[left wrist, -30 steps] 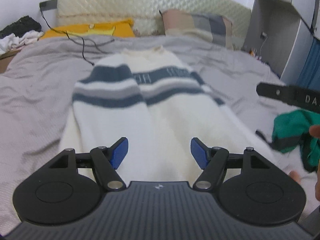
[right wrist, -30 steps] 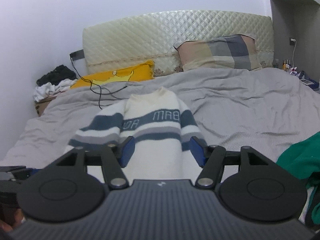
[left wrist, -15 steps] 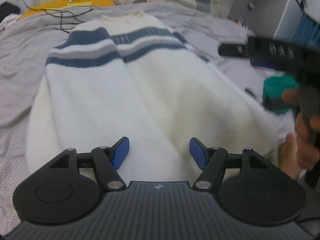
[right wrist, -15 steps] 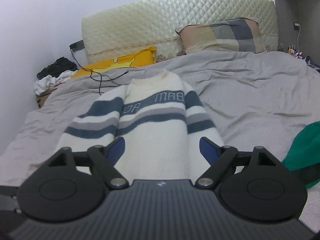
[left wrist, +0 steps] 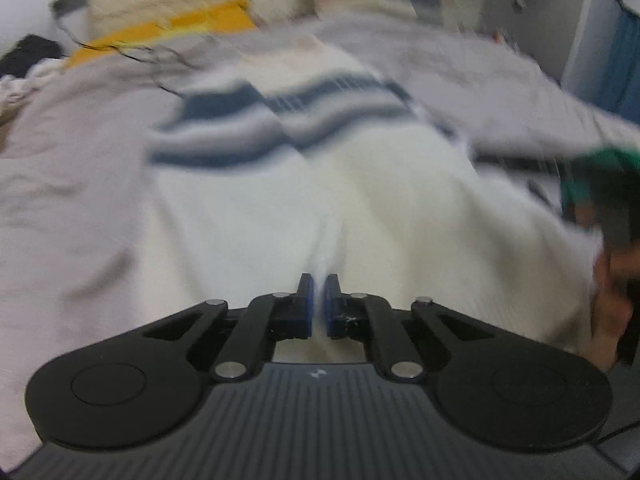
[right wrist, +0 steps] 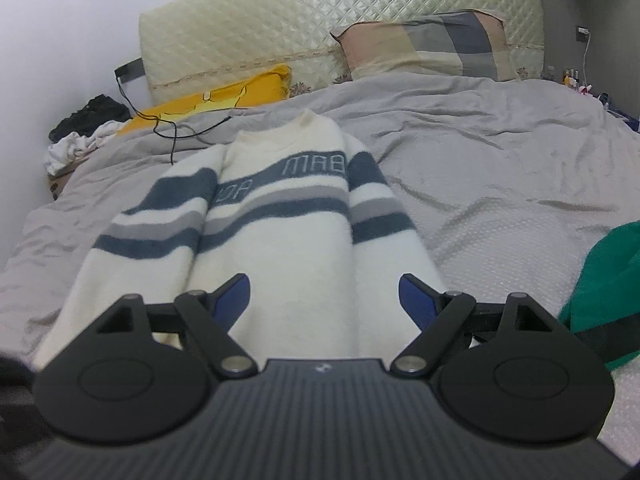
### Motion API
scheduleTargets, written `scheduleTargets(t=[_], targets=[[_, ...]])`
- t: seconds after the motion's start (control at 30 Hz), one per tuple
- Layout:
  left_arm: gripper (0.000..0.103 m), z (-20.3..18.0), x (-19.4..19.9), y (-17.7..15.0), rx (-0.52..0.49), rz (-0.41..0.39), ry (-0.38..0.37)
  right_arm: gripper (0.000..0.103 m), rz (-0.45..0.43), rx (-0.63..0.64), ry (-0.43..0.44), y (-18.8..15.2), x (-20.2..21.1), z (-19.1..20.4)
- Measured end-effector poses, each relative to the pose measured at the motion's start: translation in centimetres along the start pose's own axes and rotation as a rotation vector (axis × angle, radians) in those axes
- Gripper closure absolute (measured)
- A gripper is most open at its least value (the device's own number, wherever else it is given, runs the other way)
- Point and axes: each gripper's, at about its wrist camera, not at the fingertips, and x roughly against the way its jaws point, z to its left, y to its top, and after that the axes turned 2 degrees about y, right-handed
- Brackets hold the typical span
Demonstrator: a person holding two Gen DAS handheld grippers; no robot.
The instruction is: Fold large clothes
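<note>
Nearest in the left wrist view, the left gripper [left wrist: 319,300] has its blue-padded fingers [left wrist: 305,304] pressed together on a pinch of the cream sweater's [left wrist: 360,208] near hem, the white knit showing in the narrow slit between the pads; that picture is smeared by blur. At its right edge a hand [left wrist: 612,320] grips a dark handle. In the right wrist view, the right gripper [right wrist: 326,300] hangs with its fingers [right wrist: 416,300] spread wide over the sweater's lower part, nothing between them. The sweater lies flat on the grey bed [right wrist: 500,160], hem toward the cameras and collar toward the headboard [right wrist: 320,20], its sleeves folded in along the body and navy and grey bands across the chest. A green garment [right wrist: 604,280] sits on the bed to the right. Farther back lie a yellow pillow [right wrist: 224,96], a black cable [right wrist: 176,128] and a patchwork pillow [right wrist: 428,44].
</note>
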Motion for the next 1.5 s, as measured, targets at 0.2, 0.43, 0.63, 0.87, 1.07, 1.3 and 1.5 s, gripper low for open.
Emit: scheduleTargets(t=[0.2, 0.43, 0.63, 0.87, 1.07, 1.3, 1.5], targets=[[0.097, 13.0, 6.2, 8.6, 0.163, -0.139, 0.114, 0.020, -0.017, 0.010, -0.005, 0.3, -0.2, 0.0], [0.097, 26.3, 7.6, 18.2, 0.259, -0.237, 0.297, 0.020, 0.003, 0.031, -0.024, 0.2, -0.9, 0.2], [0.097, 37.8, 4.6, 22.2, 0.352, -0.266, 0.490, 0.020, -0.023, 0.072, -0.051, 0.6, -1.7, 1.3], [0.103, 50.1, -4.1, 21.5, 0.405, -0.197, 0.741, 0.020, -0.061, 0.073, -0.042, 1.9, -4.1, 1.6], [0.103, 56.5, -11.3, 16.2, 0.533, -0.070, 0.741, 0.020, -0.018, 0.048, -0.051, 2.5, -7.6, 1.4], [0.103, 55.4, -16.6, 11.9, 0.575, -0.029, 0.639, 0.020, 0.029, 0.030, -0.064, 2.3, -9.6, 1.1], [0.099, 51.9, -14.9, 12.4, 0.530, -0.047, 0.582, 0.020, 0.012, 0.046, -0.069, 2.2, -8.7, 1.1]])
